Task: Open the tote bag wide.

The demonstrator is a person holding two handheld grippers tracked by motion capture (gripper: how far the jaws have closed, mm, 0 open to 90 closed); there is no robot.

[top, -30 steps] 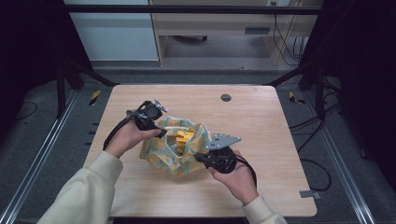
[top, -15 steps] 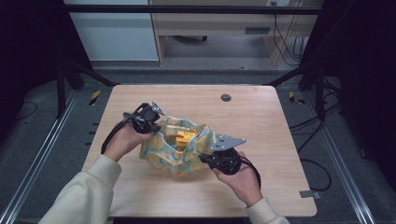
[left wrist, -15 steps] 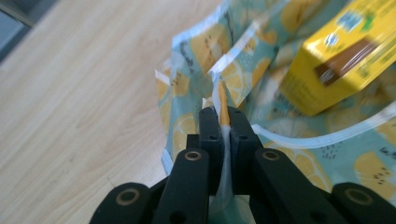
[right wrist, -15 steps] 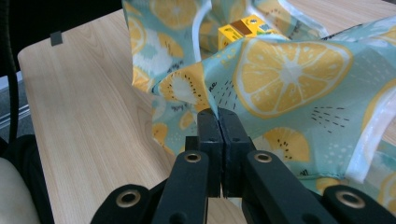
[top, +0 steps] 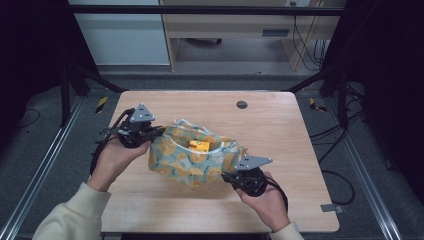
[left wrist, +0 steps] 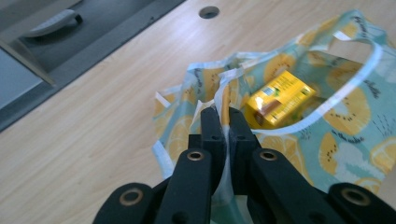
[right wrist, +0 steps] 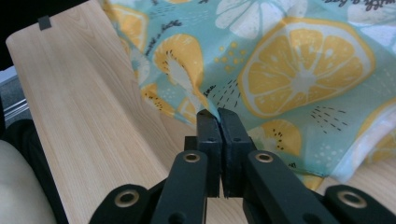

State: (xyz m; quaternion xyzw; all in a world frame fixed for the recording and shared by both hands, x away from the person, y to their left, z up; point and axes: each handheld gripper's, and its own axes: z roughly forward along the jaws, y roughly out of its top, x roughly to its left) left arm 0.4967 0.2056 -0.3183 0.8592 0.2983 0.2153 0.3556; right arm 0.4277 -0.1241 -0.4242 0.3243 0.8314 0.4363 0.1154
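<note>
The teal fabric bag printed with yellow citrus slices [top: 197,157] lies mid-table, its long axis running between the tools. The left gripper [left wrist: 222,122] has just clamped its rim; the right gripper [right wrist: 217,120] pinches the opposite end, nearer the table's front edge. A yellow carton [left wrist: 279,97] lies inside.

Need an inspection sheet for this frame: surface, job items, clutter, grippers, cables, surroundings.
Surface: wooden table, round grommet hole near far edge.
Job's things: fruit-print fabric bag lying mid-table, mouth open; yellow box inside.
Clutter: small grey piece at the near right edge.
Grippers: left gripper shut on the bag's rim; its jaws have just been closing on that rim. Right gripper shut on a pinch of bag fabric.
Cables: black cable trails from right gripper; loose cables on floor beyond.
Surroundings: black frame, cabinet behind.
</note>
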